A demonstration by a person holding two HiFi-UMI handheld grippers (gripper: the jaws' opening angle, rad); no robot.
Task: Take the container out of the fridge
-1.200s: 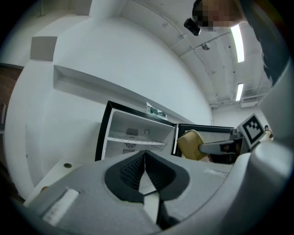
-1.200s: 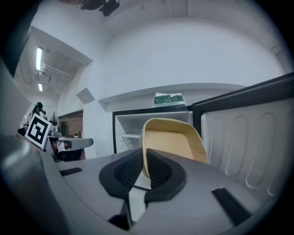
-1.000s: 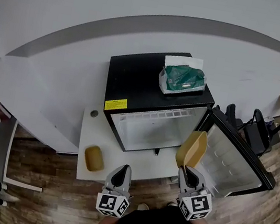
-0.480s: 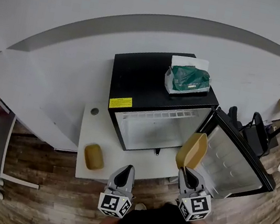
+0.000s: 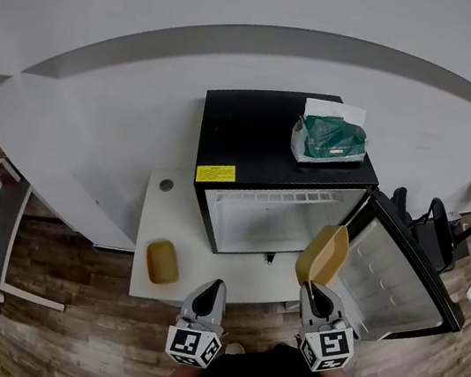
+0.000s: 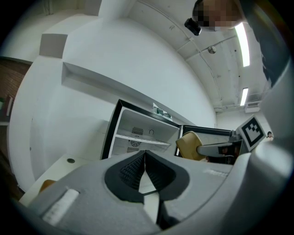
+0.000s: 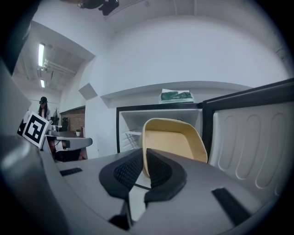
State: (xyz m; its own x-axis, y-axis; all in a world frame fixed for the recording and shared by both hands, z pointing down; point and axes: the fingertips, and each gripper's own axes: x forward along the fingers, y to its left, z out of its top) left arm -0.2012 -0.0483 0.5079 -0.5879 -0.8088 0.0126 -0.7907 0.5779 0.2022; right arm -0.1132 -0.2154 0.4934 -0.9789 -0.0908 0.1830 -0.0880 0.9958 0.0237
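Observation:
A tan plastic container point(image 5: 323, 253) hangs in front of the open black fridge point(image 5: 254, 132), just outside its white interior point(image 5: 275, 221). My right gripper point(image 5: 312, 290) is shut on the container's rim. In the right gripper view the container point(image 7: 172, 144) stands on edge with its hollow side facing the camera, and the right gripper point(image 7: 143, 167) pinches its left rim. My left gripper point(image 5: 212, 288) hovers beside it over the table's front edge. In its own view the left gripper point(image 6: 144, 172) is shut on nothing, and the container point(image 6: 188, 146) shows at the right.
The fridge door point(image 5: 399, 278) stands swung open to the right. A second tan container point(image 5: 162, 261) lies on the white table point(image 5: 239, 273) left of the fridge. A green tissue pack point(image 5: 331, 141) sits on the fridge top. Black chairs point(image 5: 430, 229) stand behind the door.
The head view has swung left, so the fridge and table sit further right in the picture. Both grippers hold the same places, with the container still in the right one.

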